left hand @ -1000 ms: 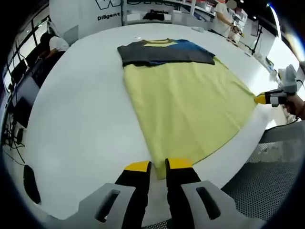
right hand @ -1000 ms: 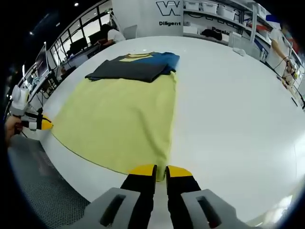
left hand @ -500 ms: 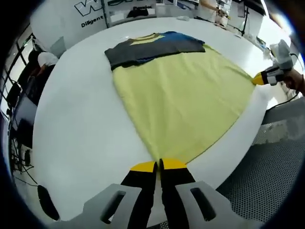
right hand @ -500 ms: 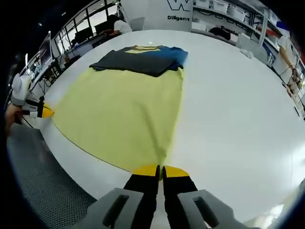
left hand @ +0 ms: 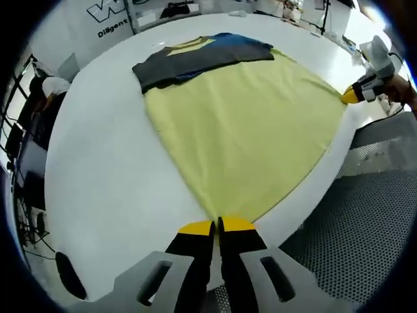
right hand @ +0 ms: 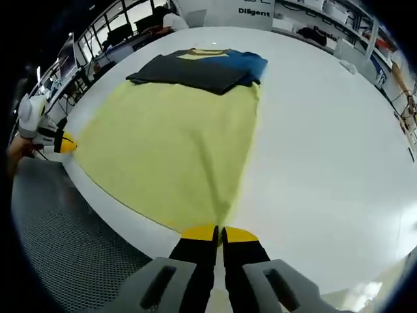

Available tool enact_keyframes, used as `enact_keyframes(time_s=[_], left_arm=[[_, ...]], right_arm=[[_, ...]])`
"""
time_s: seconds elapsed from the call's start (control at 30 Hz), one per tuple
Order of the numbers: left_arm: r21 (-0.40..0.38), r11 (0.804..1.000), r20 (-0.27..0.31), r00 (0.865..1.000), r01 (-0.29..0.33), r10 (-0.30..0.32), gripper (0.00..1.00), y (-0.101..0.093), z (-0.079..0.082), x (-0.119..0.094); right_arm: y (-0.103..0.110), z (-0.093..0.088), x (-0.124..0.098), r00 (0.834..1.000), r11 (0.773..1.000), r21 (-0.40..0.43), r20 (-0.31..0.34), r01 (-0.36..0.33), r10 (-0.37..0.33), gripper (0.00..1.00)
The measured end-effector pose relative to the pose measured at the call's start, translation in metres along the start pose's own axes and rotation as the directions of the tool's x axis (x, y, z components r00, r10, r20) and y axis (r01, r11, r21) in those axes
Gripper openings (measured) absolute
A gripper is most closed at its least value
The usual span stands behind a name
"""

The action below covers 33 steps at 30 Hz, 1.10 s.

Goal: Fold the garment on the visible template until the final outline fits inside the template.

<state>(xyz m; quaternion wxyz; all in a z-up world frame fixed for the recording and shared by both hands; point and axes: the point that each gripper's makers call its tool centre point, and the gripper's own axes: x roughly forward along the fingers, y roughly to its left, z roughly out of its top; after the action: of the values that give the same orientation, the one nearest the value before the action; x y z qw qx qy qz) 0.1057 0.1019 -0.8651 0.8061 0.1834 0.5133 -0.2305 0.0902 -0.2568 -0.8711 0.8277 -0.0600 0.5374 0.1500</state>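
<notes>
Each hand-held gripper — left [left hand: 217, 226], right [right hand: 219, 232] — pinches a garment [left hand: 241, 124] corner on the table [left hand: 104, 189].

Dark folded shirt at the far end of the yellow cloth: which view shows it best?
The right gripper view: the dark folded shirt sits near the picture's middle, with its blue part and yellow collar clear. The left gripper view has the same shirt higher up, nearer the rim and more curved. In both it lies at the far edge of the yellow cloth.

A lab or demonstration hall is suggested: a large white round tabletop [right hand: 326, 130] is ringed by perforated metal flooring [left hand: 365, 215], with storage shelves [right hand: 326, 10] and a lettered white wall [left hand: 117, 16] beyond, and monitor desks [right hand: 85, 55] to the left.
</notes>
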Motion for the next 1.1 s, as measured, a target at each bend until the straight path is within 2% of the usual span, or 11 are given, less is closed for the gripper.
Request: enact_keyframes(time_s=[0.5,0.73,0.93,1.1], left_arm=[[-0.045,0.998,-0.028,0.999,0.036,-0.037,0.07,-0.008,-0.016,-0.006],[-0.024,0.999,-0.049,0.998,0.044,-0.045,0.06,-0.011,-0.022,-0.009],[-0.051,0.996,-0.074,0.994,0.074,-0.078,0.06,-0.014,-0.027,-0.010],[-0.035,0.996,-0.078,0.994,0.077,-0.080,0.06,-0.016,-0.029,-0.011]], right_arm=[[0.008,-0.015,-0.006,0.999,1.000,0.004,-0.046,-0.019,0.019,0.00],[0.013,-0.023,-0.009,0.997,0.999,0.015,-0.062,-0.033,0.034,0.00],[0.014,-0.027,-0.010,0.997,0.999,0.020,-0.062,-0.040,0.042,0.00],[0.016,-0.030,-0.011,0.996,0.999,0.019,-0.071,-0.045,0.047,0.00]])
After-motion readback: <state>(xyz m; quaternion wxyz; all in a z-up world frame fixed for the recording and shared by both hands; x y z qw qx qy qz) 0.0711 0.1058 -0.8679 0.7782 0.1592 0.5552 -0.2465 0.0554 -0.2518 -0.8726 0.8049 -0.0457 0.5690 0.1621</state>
